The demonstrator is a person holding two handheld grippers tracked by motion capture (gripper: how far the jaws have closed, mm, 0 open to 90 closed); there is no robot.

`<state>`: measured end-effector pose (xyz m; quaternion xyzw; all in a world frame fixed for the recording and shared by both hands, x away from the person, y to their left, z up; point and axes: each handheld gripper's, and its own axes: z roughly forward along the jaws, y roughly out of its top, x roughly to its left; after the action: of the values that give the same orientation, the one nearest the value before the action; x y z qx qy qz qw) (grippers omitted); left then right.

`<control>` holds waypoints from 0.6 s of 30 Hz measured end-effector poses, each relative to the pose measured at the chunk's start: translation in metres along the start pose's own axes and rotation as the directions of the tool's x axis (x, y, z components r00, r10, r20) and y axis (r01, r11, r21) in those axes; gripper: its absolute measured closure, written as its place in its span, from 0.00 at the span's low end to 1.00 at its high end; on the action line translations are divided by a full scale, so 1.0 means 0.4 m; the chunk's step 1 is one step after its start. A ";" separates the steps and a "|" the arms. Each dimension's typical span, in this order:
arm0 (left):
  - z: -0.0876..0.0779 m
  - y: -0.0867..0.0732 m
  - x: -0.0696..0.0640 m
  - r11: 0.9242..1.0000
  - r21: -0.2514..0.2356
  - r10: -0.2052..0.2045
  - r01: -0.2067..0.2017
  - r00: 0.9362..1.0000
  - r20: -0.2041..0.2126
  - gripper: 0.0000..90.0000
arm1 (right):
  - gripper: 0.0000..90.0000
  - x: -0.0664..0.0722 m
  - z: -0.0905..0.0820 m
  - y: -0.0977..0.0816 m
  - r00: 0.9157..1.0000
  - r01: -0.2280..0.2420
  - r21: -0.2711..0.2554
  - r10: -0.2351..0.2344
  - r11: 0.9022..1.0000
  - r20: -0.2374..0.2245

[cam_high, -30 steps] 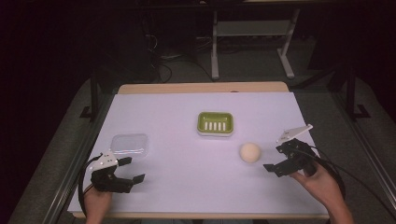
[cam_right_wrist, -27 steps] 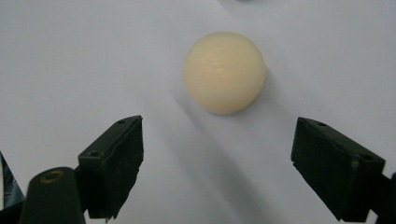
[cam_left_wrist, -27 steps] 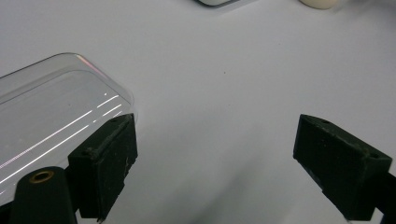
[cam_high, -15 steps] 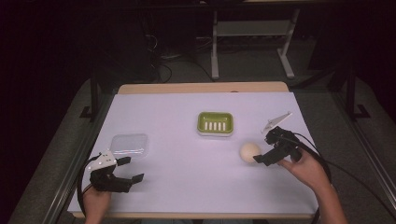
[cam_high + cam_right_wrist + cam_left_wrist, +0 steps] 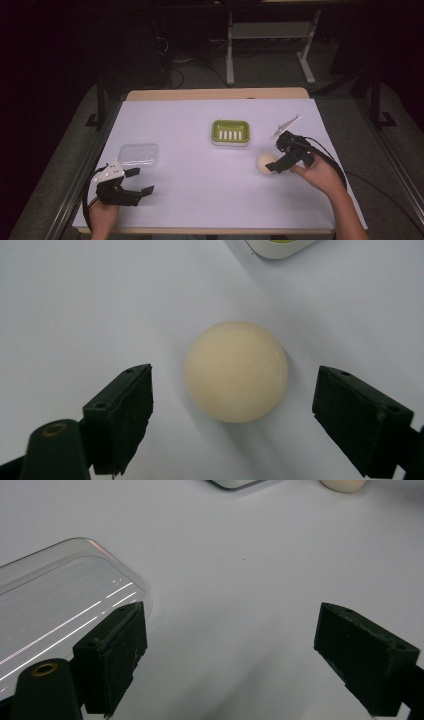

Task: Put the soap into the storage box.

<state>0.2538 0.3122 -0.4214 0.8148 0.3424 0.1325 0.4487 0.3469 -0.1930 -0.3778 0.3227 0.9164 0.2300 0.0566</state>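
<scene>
A round cream soap (image 5: 266,162) lies on the white table cover, right of centre. My right gripper (image 5: 276,156) is open right at it. In the right gripper view the soap (image 5: 236,371) sits just beyond the two black jaws of that gripper (image 5: 234,407), with a gap on either side. A green soap dish (image 5: 230,132) with a slotted insert stands mid-table. My left gripper (image 5: 141,181) is open near the front left, with nothing between its jaws (image 5: 230,645). A clear plastic lid (image 5: 139,154) lies just beyond it, beside the left jaw in the left gripper view (image 5: 55,600).
The white cover (image 5: 200,200) spans the table, with a wooden strip (image 5: 215,94) along the far edge. Cables trail from both grippers. Dark floor and a metal stand (image 5: 270,45) lie behind the table.
My right gripper has moved left toward the soap and now stands open right at it. The left gripper has stayed where it was.
</scene>
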 end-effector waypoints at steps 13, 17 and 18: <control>-0.001 0.000 0.000 1.000 -0.001 0.000 0.000 1.000 0.001 0.14 | 0.18 -0.008 0.041 0.021 1.000 0.012 0.050 -0.011 0.999 -0.014; -0.002 -0.001 0.003 1.000 -0.003 -0.001 0.001 1.000 -0.001 0.14 | 0.17 -0.008 0.052 0.025 1.000 0.018 0.069 -0.017 0.997 -0.013; -0.002 -0.001 0.003 1.000 -0.004 -0.003 0.003 1.000 0.000 0.14 | 0.17 -0.008 0.054 0.025 1.000 0.015 0.072 -0.014 0.997 -0.019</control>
<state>0.2540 0.3136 -0.4213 0.8132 0.3435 0.1328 0.4506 0.3606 -0.1797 -0.3924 0.3157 0.9269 0.1992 0.0383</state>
